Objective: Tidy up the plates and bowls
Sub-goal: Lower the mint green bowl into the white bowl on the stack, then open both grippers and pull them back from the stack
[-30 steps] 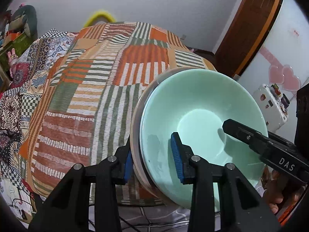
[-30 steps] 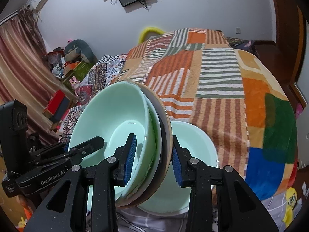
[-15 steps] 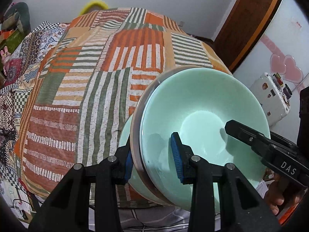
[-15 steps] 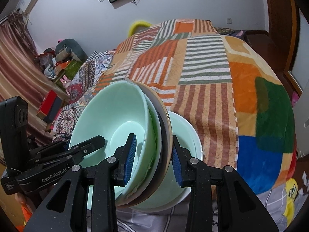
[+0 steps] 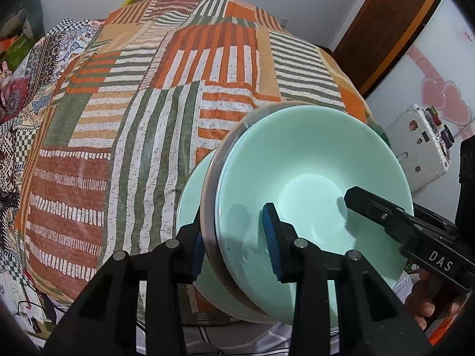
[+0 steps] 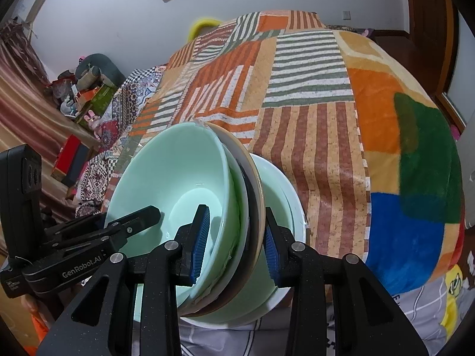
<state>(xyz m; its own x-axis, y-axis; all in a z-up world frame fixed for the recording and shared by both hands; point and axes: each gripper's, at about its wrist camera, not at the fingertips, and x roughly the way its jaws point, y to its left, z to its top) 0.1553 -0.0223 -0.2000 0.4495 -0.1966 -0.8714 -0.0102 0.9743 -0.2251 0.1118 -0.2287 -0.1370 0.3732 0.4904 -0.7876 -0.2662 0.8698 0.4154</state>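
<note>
A mint green bowl (image 5: 311, 160) sits nested on a brown-rimmed plate (image 5: 209, 195). My left gripper (image 5: 234, 237) is shut on the near rim of this stack. My right gripper (image 6: 234, 237) is shut on the opposite rim of the same bowl (image 6: 178, 172) and plate (image 6: 252, 172), and it shows in the left wrist view (image 5: 386, 216). The left gripper shows in the right wrist view (image 6: 127, 222). A second mint green bowl (image 5: 190, 190) lies on the bed right under the stack, also in the right wrist view (image 6: 285, 195).
The bed is covered by a patchwork striped blanket (image 5: 148, 103) with its near edge just below the bowls. A white suitcase (image 5: 421, 145) stands to the right by a wooden door (image 5: 386, 23). Clutter and a red box (image 6: 68, 160) lie at the left.
Both grippers have carried the bowl and plate forward and down over the second green bowl, which has come into view beneath the stack. The grips have not changed.
</note>
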